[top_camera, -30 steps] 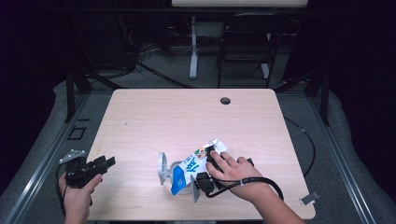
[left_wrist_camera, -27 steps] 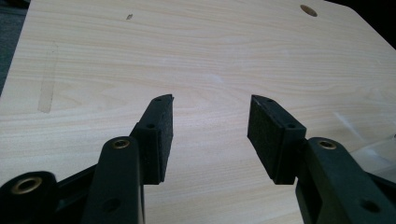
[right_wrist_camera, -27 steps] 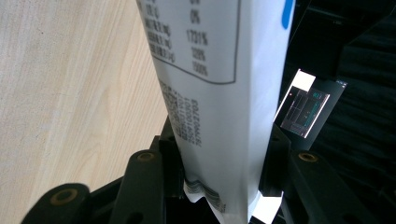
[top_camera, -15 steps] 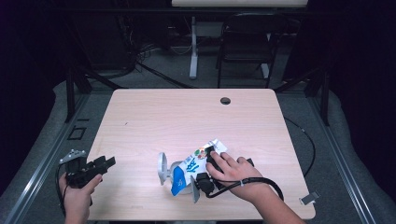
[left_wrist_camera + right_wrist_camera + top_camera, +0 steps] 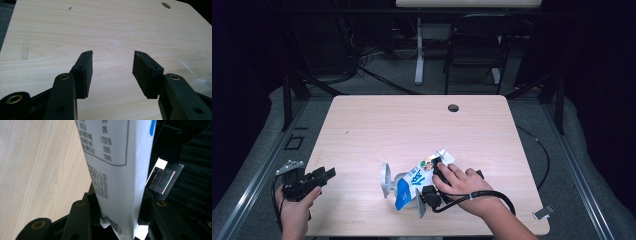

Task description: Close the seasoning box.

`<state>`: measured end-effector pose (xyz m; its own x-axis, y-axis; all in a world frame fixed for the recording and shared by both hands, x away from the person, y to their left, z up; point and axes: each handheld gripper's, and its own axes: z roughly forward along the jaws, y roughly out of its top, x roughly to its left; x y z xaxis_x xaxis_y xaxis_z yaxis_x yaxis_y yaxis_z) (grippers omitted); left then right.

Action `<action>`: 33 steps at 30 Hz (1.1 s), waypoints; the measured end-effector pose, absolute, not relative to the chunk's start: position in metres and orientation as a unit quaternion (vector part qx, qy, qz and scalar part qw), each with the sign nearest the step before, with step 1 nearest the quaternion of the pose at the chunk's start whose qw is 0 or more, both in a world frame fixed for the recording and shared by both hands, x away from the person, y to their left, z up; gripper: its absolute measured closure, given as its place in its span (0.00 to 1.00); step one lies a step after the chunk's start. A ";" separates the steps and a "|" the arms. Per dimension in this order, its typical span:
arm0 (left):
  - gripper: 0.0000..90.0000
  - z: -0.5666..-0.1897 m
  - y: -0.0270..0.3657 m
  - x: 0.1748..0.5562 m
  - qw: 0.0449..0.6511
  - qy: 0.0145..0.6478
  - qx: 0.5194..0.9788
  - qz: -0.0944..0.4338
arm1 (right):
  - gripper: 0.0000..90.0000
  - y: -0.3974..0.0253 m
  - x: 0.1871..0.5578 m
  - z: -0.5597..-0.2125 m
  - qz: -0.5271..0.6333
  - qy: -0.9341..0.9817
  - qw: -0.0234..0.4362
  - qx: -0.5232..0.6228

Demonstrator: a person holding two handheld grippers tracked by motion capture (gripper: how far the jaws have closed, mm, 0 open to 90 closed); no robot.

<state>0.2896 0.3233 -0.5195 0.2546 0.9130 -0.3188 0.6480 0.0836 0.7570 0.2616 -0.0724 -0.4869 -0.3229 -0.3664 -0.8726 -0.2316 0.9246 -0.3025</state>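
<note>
A white and blue snack pouch (image 5: pixel 411 181) with a silvery base lies tilted on the wooden table (image 5: pixel 412 125) near its front edge. My right gripper (image 5: pixel 435 166) is shut on the pouch's upper end, with a hand wrapped over it. In the right gripper view the two black jaws pinch the white printed pouch (image 5: pixel 112 170) between them at the right gripper (image 5: pixel 120 218). My left gripper (image 5: pixel 326 174) is held at the table's front left corner. It is open, and the left gripper (image 5: pixel 112 53) has only bare tabletop between its pads.
A round cable hole (image 5: pixel 453 107) sits near the table's far edge. A dark chair (image 5: pixel 477 45) and a white desk leg (image 5: pixel 418 50) stand beyond the table. A black cable (image 5: pixel 537 150) hangs off the right side. A small lit screen (image 5: pixel 161 178) glows beside the pouch.
</note>
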 end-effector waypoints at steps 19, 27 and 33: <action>0.57 -0.520 0.323 0.290 0.438 0.592 0.659 0.154 | 0.75 -0.072 0.261 -0.485 -0.062 0.810 0.553 -0.187; 0.57 -0.520 0.323 0.290 0.438 0.592 0.659 0.154 | 0.78 -0.071 0.260 -0.485 -0.063 0.809 0.554 -0.186; 0.57 -0.520 0.324 0.290 0.435 0.592 0.661 0.150 | 0.79 -0.071 0.259 -0.484 -0.067 0.808 0.555 -0.186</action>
